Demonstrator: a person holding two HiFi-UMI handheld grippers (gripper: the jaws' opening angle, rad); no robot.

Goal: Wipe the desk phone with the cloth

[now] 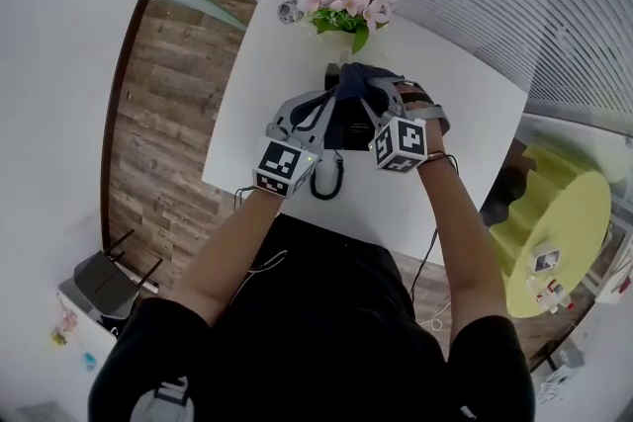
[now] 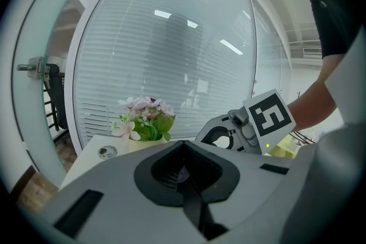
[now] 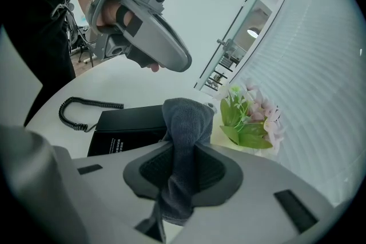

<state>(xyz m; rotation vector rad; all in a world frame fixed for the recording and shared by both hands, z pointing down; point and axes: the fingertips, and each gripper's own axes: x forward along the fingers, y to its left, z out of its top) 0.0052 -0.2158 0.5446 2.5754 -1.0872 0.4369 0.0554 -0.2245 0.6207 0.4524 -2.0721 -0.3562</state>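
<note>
The right gripper view alone shows the right gripper (image 3: 174, 183) jaws grasping the grey terry cloth (image 3: 186, 120) over the black desk phone (image 3: 128, 130). The left gripper (image 2: 191, 191) jaws are clenched on nothing.

Two tongs — left tongs (image 2: 184, 175), right tongs (image 3: 182, 171) — one desk phone (image 3: 128, 128), one cloth (image 3: 186, 123), one flower bunch (image 3: 251, 117), one table (image 1: 465, 84)

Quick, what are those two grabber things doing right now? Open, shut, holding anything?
Left gripper: shut, nothing between its jaws.
Right gripper: shut on the dark grey fabric cloth.
</note>
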